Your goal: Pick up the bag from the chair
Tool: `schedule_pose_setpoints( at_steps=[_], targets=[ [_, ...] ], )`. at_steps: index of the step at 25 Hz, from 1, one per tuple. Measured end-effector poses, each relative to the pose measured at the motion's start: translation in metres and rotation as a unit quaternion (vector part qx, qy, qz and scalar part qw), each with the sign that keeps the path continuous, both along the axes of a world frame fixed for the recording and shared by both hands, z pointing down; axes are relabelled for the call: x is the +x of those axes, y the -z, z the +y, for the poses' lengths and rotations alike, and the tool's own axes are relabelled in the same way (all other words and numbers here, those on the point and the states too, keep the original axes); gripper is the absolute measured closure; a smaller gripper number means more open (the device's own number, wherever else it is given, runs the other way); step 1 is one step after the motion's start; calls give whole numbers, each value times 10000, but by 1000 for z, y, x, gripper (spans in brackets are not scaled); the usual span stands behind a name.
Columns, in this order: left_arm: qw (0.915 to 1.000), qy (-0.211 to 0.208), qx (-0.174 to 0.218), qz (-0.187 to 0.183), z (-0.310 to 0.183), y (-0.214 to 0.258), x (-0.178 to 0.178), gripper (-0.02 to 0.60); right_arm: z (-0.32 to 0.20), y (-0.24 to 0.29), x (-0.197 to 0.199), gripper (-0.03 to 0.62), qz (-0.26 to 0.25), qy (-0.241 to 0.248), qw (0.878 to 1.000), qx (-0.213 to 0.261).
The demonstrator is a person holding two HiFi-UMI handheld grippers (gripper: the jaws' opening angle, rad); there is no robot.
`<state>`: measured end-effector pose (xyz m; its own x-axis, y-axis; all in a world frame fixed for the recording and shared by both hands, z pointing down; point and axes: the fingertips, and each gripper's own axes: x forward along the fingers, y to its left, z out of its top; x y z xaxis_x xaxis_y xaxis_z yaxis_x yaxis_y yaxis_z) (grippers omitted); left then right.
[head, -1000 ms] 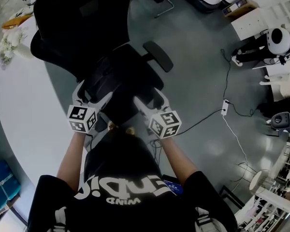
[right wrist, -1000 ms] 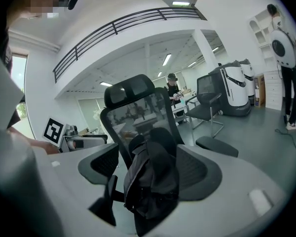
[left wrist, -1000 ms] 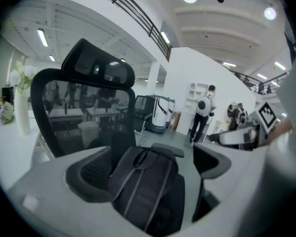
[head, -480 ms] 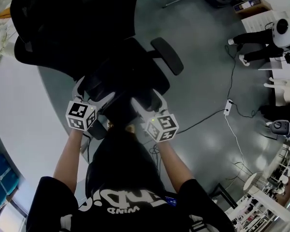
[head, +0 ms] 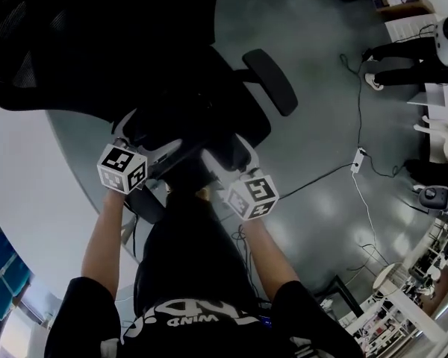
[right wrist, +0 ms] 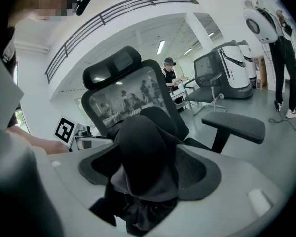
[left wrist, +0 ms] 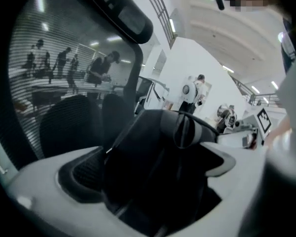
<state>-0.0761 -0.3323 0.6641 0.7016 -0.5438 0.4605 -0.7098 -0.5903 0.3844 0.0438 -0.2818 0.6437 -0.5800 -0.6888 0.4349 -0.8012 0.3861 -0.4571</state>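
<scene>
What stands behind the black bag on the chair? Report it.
The chair's mesh backrest and headrest rise behind the bag. The bag hides the backrest's lower middle and whatever lies under it.

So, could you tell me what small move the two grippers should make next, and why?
Probably close both on the bag. The left gripper, whose jaws have just been opening, and the right gripper each stand open around dark bag fabric, while the bag rests on the chair.
</scene>
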Motion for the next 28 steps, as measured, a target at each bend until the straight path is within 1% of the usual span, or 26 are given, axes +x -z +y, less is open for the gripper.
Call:
schedule_pose_setpoints(
  at_steps=[2,6,7,9,11,14,20,24,28],
  targets=[
    [9999,-107,-82,73,-4,-8,2,-14,-2,-4,-3,261,-40,77,10000,15],
    [9996,-262,-102,63,-7,-25,7,-14,0,-17,-11,291,-83,201,9997,-75],
    [9995,-283,-103,57,-8,-26,9,-11,0,-18,-13,304,-97,232,9996,-108],
    [9995,-302,-107,54,-9,-30,12,-4,0,-21,-16,350,-95,270,9995,-139],
    [9994,-325,-129,75,-9,-34,13,20,-1,-24,-19,371,-55,247,9996,-139],
    [9990,-393,-204,84,-4,-35,16,74,1,-28,-21,398,-11,180,9997,-192],
    [9974,-578,-406,133,11,-32,27,227,6,-33,-22,454,58,69,9994,-334],
    [9965,-677,-472,150,17,-32,27,292,8,-36,-25,480,104,61,9993,-367],
    [9963,-760,-404,84,24,-21,26,353,10,-31,-28,508,155,131,9993,-324]
  ],
)
